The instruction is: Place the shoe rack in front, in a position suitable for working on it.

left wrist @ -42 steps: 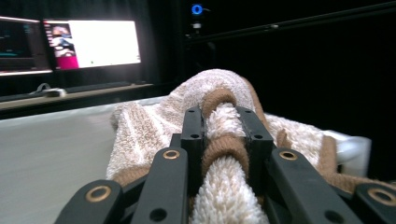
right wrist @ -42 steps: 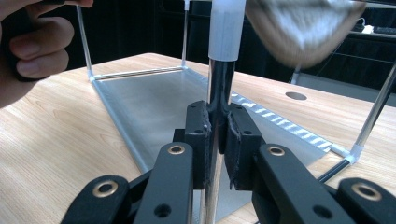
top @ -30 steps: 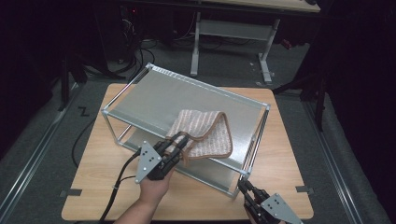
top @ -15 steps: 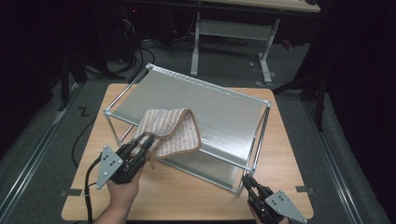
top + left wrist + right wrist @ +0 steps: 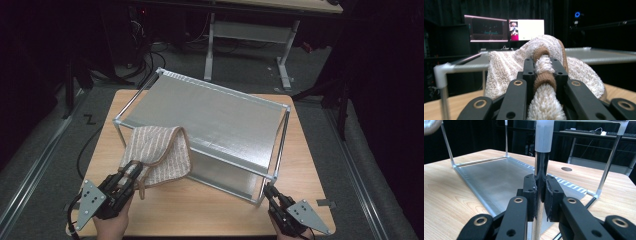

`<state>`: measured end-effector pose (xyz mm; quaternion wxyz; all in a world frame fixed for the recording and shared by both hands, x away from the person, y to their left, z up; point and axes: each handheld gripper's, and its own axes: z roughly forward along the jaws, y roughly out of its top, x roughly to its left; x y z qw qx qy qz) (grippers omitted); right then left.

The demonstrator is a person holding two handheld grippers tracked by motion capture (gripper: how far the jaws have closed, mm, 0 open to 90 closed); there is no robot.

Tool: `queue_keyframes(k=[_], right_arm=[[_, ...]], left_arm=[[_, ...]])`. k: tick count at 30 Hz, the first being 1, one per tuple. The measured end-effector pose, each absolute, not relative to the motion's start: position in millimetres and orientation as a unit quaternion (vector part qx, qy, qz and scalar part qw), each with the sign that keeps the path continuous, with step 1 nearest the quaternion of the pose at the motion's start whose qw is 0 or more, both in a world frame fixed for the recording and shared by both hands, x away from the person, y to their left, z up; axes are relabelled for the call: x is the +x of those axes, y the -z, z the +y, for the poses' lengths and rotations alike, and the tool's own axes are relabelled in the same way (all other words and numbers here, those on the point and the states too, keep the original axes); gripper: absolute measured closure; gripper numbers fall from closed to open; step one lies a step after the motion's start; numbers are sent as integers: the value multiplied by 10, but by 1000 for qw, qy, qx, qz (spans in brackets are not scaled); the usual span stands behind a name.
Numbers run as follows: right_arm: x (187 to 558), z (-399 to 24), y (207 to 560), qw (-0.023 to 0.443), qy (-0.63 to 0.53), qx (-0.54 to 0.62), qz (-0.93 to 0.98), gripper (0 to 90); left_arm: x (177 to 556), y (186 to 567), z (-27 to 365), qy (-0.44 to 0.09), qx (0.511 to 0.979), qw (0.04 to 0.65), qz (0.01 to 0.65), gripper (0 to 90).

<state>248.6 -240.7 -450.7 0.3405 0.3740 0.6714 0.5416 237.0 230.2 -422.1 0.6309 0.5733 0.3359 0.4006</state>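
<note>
A beige striped towel (image 5: 160, 150) with a brown hem hangs off the front left corner of a metal two-shelf rack (image 5: 220, 115). Part of it lies on the top shelf and part droops toward the wooden table (image 5: 210, 210). My left gripper (image 5: 131, 172) is shut on the towel's hemmed edge. In the left gripper view the jaws (image 5: 544, 67) pinch the brown hem of the towel (image 5: 506, 70) between them. My right gripper (image 5: 269, 191) is shut on the rack's front right leg (image 5: 272, 165). The right gripper view shows that gripper (image 5: 540, 187) clamping the shiny leg (image 5: 541, 162).
The rack's lower shelf (image 5: 496, 177) rests on the table. A round hole (image 5: 566, 169) sits in the tabletop beyond it. A desk frame (image 5: 250, 45) and cables lie on the floor behind. Two lit monitors (image 5: 506, 30) stand beyond the rack.
My left gripper has pulled the towel leftward and toward the person, dragging it from the top shelf's front edge to its front left corner. The right gripper has stayed on the leg.
</note>
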Motion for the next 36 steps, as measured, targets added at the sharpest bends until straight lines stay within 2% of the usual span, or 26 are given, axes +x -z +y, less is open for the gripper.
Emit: queue_keyframes(k=[10, 26, 36], right_arm=[[2507, -2420, 4503, 341, -540, 376, 671, 812], [2620, -2529, 4507, 346, -541, 395, 657, 811], [2668, -2536, 4509, 347, -540, 396, 657, 809]], left_arm=[[2465, 4647, 2442, -375, 603, 596, 375, 777], [2411, 4762, 2493, -371, 605, 588, 389, 746], [2348, 4735, 2586, -366, 594, 598, 393, 564]])
